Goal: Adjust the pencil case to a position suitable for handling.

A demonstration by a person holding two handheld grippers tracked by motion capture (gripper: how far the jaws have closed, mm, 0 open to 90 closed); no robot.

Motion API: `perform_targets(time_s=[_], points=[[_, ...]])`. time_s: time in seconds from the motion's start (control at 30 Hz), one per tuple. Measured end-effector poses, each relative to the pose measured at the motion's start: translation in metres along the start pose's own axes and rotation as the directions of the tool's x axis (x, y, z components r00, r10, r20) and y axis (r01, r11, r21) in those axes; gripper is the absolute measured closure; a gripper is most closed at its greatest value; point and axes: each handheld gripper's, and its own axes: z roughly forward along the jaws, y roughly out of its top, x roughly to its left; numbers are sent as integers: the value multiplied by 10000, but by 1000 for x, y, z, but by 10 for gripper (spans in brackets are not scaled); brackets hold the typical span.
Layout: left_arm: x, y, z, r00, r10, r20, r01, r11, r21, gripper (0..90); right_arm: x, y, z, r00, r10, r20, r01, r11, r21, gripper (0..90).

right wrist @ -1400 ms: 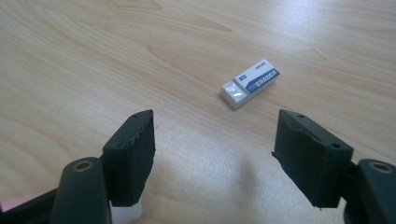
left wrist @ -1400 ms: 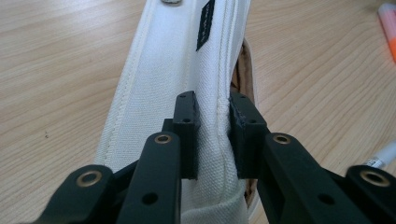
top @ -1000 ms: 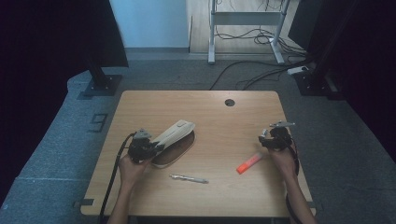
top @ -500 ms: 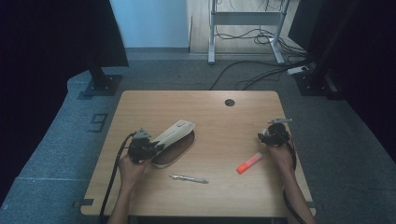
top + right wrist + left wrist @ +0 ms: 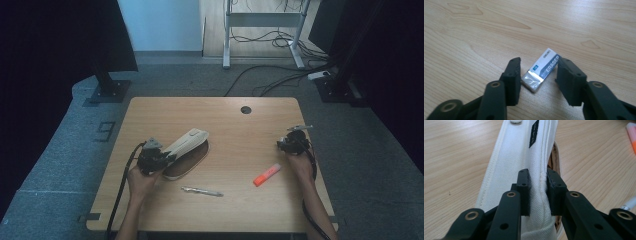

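Eraser [image 5: 541, 70], low-centre in the right gripper view, was straddled by the right gripper [image 5: 537, 75] closing, untouched, while the pouch [image 5: 519, 167] was clamped; skewed, it could've squirted out.

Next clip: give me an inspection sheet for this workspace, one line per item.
Surface: wooden table, with a round cable hole near the far edge.
Job's things: white canvas pouch, its flap lifted; eraser flat on the table.
Clutter: orange highlighter and a pen lying loose near the front.
Grippers: left gripper shut on the pouch's flap; right gripper straddles the eraser, jaws have just been closing, one seems to touch it, the other apart.
Cables: one trails from each gripper past the front edge; more on the floor beyond the table.
Surroundings: grey carpet, dark stands left and right, a metal frame behind.
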Motion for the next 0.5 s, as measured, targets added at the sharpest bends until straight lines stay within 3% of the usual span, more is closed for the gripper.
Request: perform_targets(time_s=[0.17, 0.5], points=[[-1, 0, 0, 10000, 16, 12, -16, 10000, -2, 749, 1, 1, -1, 10000, 25, -96, -24, 9999, 113, 703], [-1, 0, 0, 10000, 27, 48, -27, 10000, -6, 749, 0, -2, -5, 9996, 210, -194, -207, 9997, 143, 723]])
